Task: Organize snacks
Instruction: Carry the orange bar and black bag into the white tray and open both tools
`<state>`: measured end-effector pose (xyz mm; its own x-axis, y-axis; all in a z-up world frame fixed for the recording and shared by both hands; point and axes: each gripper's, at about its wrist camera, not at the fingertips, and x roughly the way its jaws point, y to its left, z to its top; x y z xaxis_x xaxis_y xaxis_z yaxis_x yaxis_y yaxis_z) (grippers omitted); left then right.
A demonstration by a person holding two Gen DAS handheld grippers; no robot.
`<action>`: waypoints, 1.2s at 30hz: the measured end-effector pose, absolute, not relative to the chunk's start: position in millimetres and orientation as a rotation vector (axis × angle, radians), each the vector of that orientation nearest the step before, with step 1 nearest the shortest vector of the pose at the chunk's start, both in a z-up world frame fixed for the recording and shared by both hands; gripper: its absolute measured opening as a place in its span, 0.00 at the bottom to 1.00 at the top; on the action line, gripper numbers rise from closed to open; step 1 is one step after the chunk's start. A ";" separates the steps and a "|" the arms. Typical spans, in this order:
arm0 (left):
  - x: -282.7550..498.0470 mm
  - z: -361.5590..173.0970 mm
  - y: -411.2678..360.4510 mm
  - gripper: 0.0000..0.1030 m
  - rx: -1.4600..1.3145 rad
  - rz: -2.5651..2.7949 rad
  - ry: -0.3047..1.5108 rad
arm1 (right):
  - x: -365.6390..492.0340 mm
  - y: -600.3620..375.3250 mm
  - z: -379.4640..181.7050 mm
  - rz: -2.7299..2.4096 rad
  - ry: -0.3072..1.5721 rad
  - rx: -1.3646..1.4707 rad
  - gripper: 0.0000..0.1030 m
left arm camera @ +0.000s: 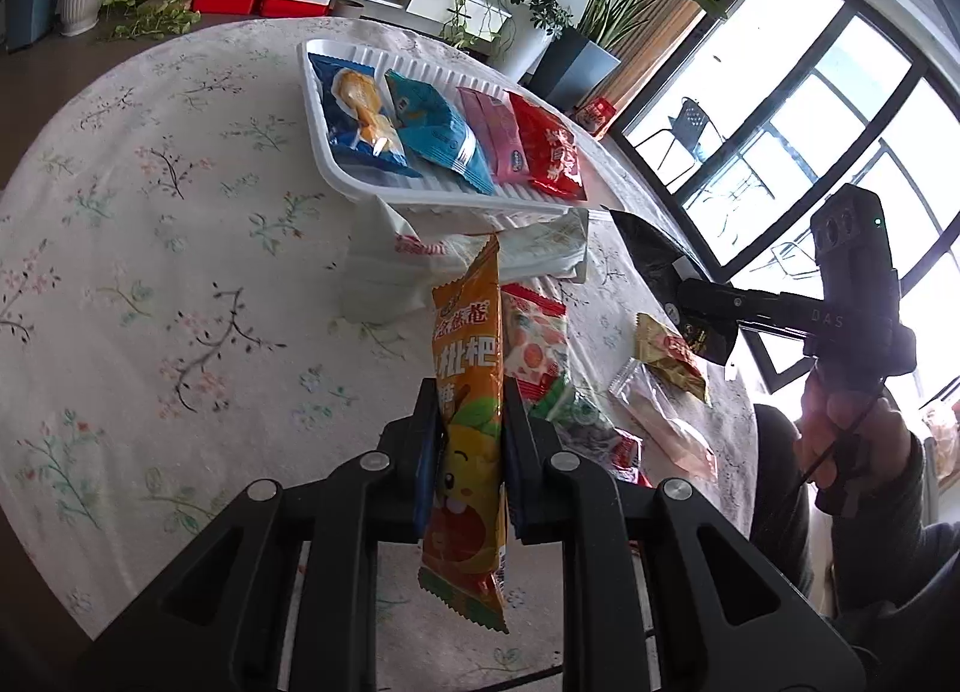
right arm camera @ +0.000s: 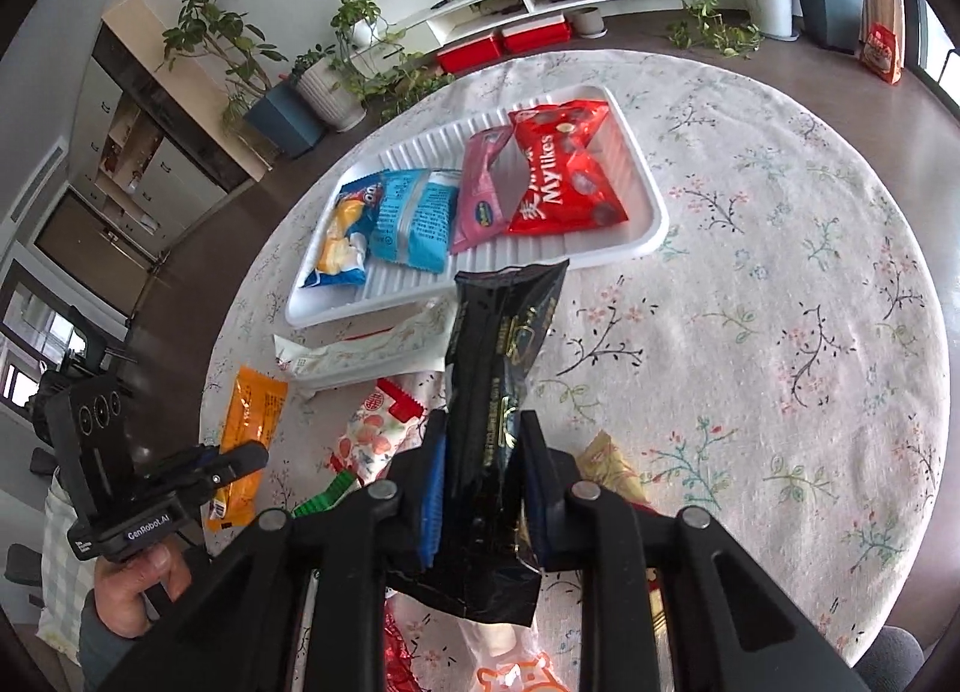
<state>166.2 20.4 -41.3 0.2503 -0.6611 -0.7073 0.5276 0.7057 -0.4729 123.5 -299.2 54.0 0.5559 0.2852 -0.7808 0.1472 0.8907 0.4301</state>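
The big round table (right arm camera: 780,272) with the flowery cloth holds a white tray (right arm camera: 651,224), and four snack packs already lie in it side by side: a blue one, a light blue one, a pink one and a red one (right arm camera: 564,176). So the job looks partly done, and this is the carrying step. Each gripper has picked up one pack from the loose pile near the person. The left gripper (left arm camera: 471,434) is pinching a long orange pack (left arm camera: 471,368) that hangs down between its pads, lifted off the cloth. The right gripper (right arm camera: 483,452) is squeezed on a black pack (right arm camera: 498,368), also held up just in front of the tray. Next, I think, both packs need to go over the tray's near edge and be laid flat in a free spot (there is not much room left beside the red one). Some things are hard to see: the black pack hides part of the pile under it, a white bag (left arm camera: 420,266) lies partly under the tray's front edge, and the words on most wrappers are too small to read.
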 end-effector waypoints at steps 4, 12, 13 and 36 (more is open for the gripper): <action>160.0 -40.7 22.2 0.16 -0.178 -0.817 1.036 | 116.3 -305.4 51.1 0.096 0.983 0.520 0.23; 162.8 -18.4 21.0 0.16 -0.226 -0.842 0.990 | 106.6 -319.3 47.5 0.114 0.966 0.583 0.23; 165.5 -14.3 21.4 0.16 -0.229 -0.842 0.982 | 106.2 -323.9 50.0 0.111 0.955 0.590 0.23; 320.9 34.9 -50.3 0.16 -0.233 -0.813 0.910 | 261.9 -332.9 122.7 0.207 0.776 0.463 0.23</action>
<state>320.9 -50.3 34.9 0.3464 -0.7126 -0.6101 0.5261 0.6861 -0.5025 261.9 -332.9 122.7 0.6998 0.3455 -0.6252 -0.0110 0.8803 0.4743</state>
